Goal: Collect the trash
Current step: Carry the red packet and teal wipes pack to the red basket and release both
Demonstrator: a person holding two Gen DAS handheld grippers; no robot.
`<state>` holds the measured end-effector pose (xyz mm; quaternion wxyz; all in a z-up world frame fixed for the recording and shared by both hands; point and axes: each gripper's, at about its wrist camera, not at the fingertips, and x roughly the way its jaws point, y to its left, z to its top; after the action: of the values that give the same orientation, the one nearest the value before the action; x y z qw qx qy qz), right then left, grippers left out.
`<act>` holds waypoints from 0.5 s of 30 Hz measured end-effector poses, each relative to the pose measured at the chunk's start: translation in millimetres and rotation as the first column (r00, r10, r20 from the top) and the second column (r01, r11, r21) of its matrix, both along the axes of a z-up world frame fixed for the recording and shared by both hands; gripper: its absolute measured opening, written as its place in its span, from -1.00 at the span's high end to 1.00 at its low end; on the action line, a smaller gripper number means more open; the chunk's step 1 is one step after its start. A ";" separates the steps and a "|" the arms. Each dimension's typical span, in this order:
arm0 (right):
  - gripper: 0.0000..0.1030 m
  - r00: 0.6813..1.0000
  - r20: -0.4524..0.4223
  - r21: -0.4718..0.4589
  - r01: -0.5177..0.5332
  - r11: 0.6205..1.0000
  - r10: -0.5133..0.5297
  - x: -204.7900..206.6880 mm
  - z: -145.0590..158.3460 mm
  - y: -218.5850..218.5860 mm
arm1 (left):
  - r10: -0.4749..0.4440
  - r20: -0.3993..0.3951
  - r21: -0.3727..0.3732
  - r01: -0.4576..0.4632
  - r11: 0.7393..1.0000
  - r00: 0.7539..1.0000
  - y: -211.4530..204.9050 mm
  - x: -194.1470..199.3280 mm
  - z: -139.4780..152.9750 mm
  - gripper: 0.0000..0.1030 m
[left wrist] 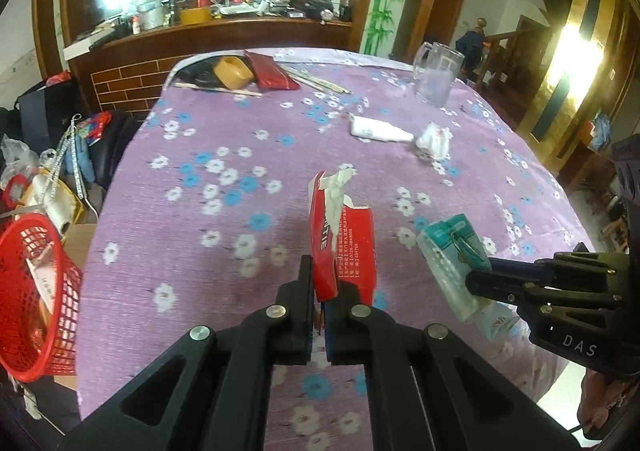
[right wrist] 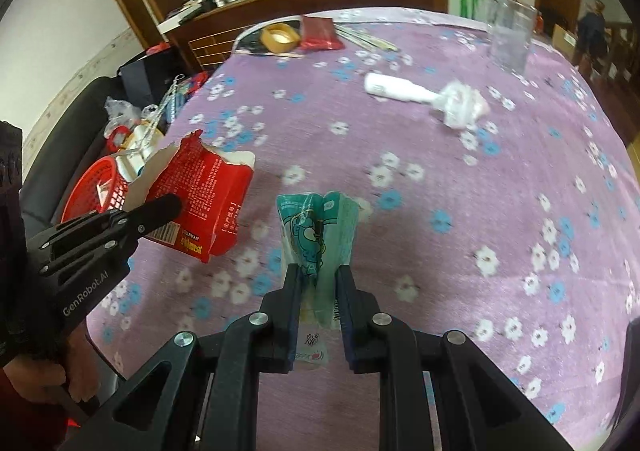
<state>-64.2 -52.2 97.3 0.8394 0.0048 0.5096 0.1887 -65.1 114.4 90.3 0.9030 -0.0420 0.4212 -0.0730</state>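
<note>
Left gripper (left wrist: pixel 320 287): fingers pinch a torn red box (left wrist: pixel 344 239), white paper sticking out of its ripped top; box held clear above the tabletop (left wrist: pixel 240 155), near its left edge. Right gripper (right wrist: pixel 318 275): fingers pinch a crumpled teal packet (right wrist: pixel 320 231), also lifted off the flowered purple cloth. The two held items sit side by side, apart. Red basket (left wrist: pixel 36 291) stands off the tabletop's left edge, some paper inside. Toward the far right of the tabletop: white tube (left wrist: pixel 380 129) lying flat, a crumpled white wad (left wrist: pixel 434 137) just beside its cap end, glass mug (left wrist: pixel 438 71) behind them. Tape roll (left wrist: pixel 234 71) and red pouch (left wrist: pixel 272 71) at the far edge.
</note>
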 end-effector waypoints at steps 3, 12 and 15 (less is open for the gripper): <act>0.63 1.000 0.009 0.000 -0.017 1.000 0.017 1.0 3.5 11.9 | 0.008 0.008 0.003 -0.008 1.000 1.000 8.9 -3.0 3.4 0.94; 0.63 0.999 0.016 0.001 -0.050 0.999 0.050 -0.6 9.1 38.7 | 0.029 0.024 -0.003 -0.029 1.000 0.999 32.0 -14.4 9.1 0.94; 0.63 0.998 0.018 -0.002 -0.055 0.998 0.055 -2.6 10.5 44.4 | 0.044 0.028 -0.013 -0.044 0.999 0.999 41.6 -19.1 10.4 0.94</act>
<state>-66.8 -7.8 107.9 0.8386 -0.0116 0.5019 0.2113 -84.1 155.9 100.8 0.9100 -0.0560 0.4070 -0.0565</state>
